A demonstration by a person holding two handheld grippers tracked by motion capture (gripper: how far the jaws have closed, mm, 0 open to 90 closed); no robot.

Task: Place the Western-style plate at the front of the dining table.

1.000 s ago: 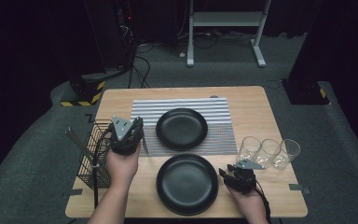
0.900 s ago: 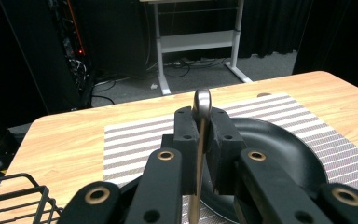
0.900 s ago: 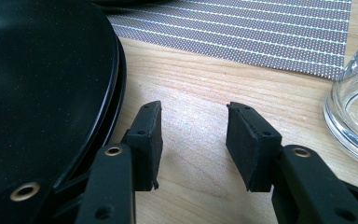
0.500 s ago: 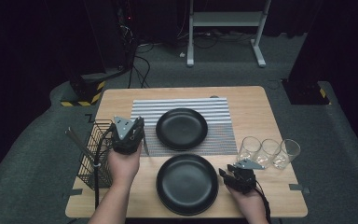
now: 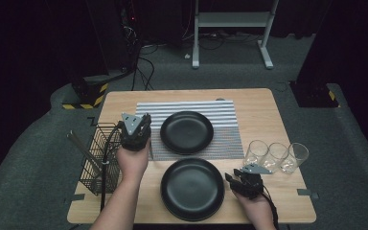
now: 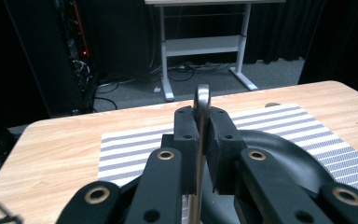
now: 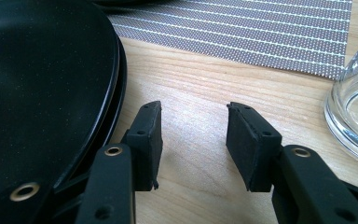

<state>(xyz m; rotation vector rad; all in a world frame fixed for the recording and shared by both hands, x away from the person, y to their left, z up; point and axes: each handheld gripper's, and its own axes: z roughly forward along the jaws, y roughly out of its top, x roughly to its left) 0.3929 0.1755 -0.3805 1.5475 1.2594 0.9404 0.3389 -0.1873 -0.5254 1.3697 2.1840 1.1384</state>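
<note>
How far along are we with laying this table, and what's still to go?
Done: one black plate sits on the striped placemat, with a second plate nearer the person. In hand: the left gripper is shut on a piece of metal cutlery, held beside the mat plate. Left: setting it down, more cutlery in the wire basket, and three glasses. The right gripper is open.

A wooden table [image 5: 258,103] carries a striped mat [image 5: 223,115] at its far middle, with one black plate [image 5: 187,132] on the mat and a second black plate [image 5: 191,188] on bare wood at the near edge. Along the right side stand three clear glasses [image 5: 277,155] in a row — touching or nearly so — and a wire basket [image 5: 96,160] sits at the left edge.
</note>
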